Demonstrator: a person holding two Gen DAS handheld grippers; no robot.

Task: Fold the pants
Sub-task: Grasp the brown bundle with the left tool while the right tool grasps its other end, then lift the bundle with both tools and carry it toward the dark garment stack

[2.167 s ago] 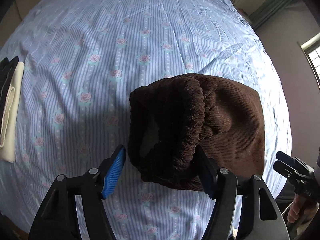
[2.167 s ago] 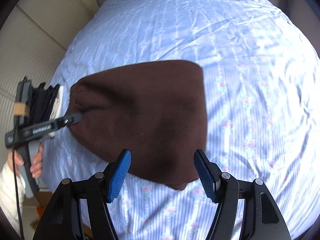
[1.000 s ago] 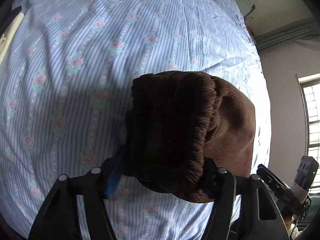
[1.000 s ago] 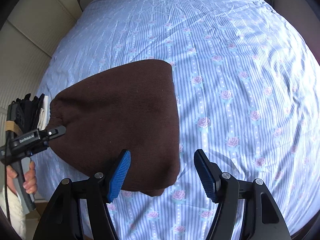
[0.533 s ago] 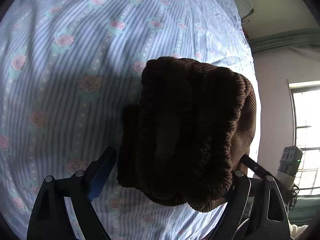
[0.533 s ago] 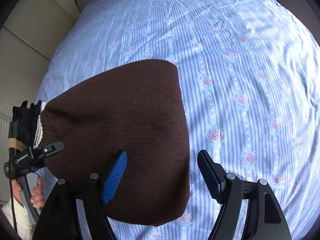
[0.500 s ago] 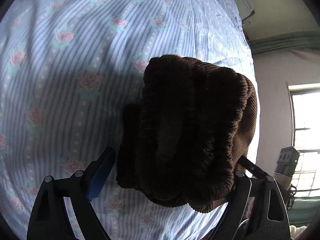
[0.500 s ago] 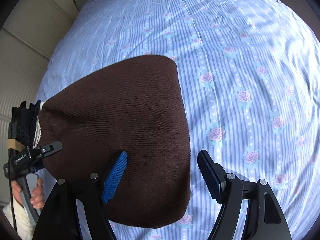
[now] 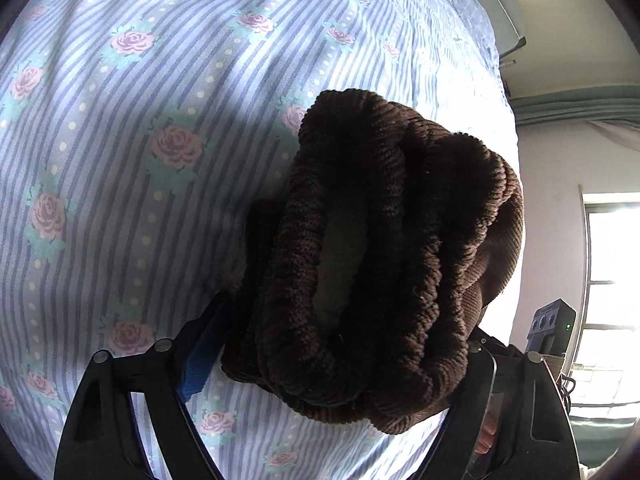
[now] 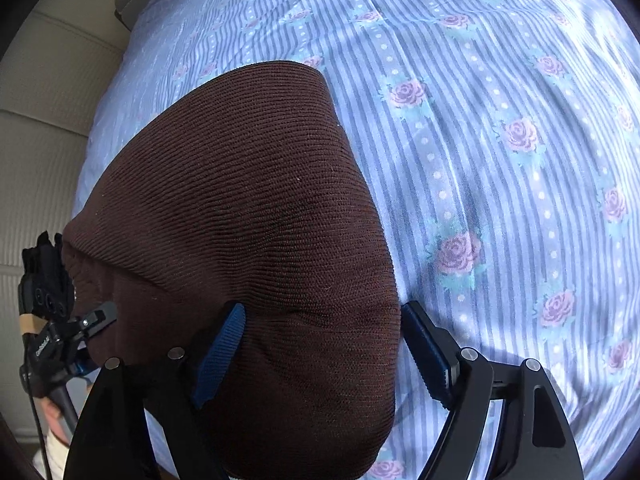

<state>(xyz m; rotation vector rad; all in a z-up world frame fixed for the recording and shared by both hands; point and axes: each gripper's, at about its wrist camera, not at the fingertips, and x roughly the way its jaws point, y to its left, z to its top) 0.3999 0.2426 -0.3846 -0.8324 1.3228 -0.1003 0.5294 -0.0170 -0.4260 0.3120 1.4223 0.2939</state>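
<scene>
The brown corduroy pants [image 10: 248,208] lie on the bed, already reduced to a compact, multi-layer bundle. Judged from this shape, the main folds are complete; what remains is at most a final fold or squaring of the bundle.

The left claw [image 9: 332,344] is closed on the thick end of the bundle, where the gathered elastic waistband [image 9: 352,248] stacks in several layers. The right claw [image 10: 320,344] straddles the opposite, smooth folded edge: its left blue pad presses into the cloth, while its right pad stands beside the edge. The jaws are moderately wide and do not yet clamp the fabric.

The left wrist view alone shows the stacked layers and the waistband opening, plus a window [image 9: 612,264] at the far right. The right wrist view alone shows the flat top face of the bundle, the striped rose-print bedsheet [image 10: 500,120] beyond it, and the padded headboard [image 10: 48,140] to the left.
</scene>
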